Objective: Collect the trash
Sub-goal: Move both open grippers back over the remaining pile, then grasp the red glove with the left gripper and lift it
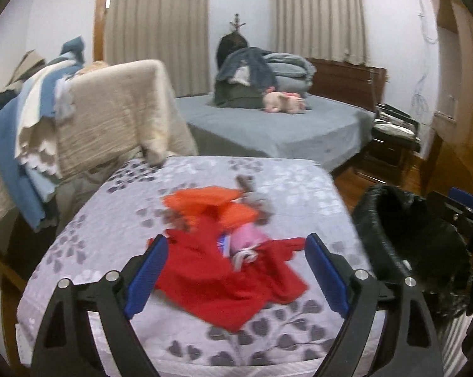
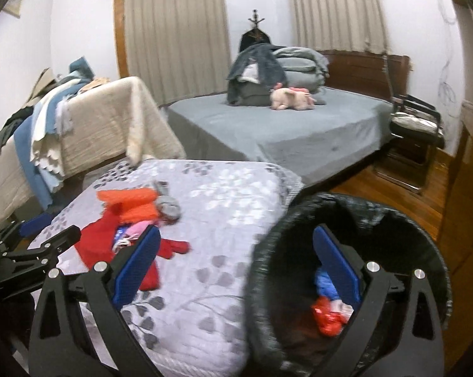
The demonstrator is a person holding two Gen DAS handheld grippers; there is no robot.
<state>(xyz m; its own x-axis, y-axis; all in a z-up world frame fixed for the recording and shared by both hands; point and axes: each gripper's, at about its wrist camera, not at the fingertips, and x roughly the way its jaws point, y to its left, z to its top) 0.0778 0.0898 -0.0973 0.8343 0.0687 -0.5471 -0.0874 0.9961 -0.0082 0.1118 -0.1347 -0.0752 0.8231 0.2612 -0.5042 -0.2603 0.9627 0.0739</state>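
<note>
A heap lies on the leaf-patterned quilt (image 1: 110, 220): a red cloth (image 1: 223, 282), an orange cloth (image 1: 211, 204), a pink item (image 1: 249, 235) and a small blue-and-white wrapper (image 1: 224, 244). My left gripper (image 1: 236, 271) is open, its blue pads either side of the red cloth, just above it. A bin lined with a black bag (image 1: 405, 238) stands to the right of the quilt. My right gripper (image 2: 236, 270) is open and empty over the bin's rim (image 2: 261, 251). Red trash (image 2: 327, 317) and blue trash (image 2: 325, 284) lie inside the bin.
A grey bed (image 2: 283, 132) with folded bedding and a pink plush toy (image 2: 291, 99) stands behind. A cream-draped piece of furniture with blue and white cloths (image 1: 110, 110) is at the left. A chair (image 2: 415, 125) and wooden floor (image 2: 393, 194) are at the right.
</note>
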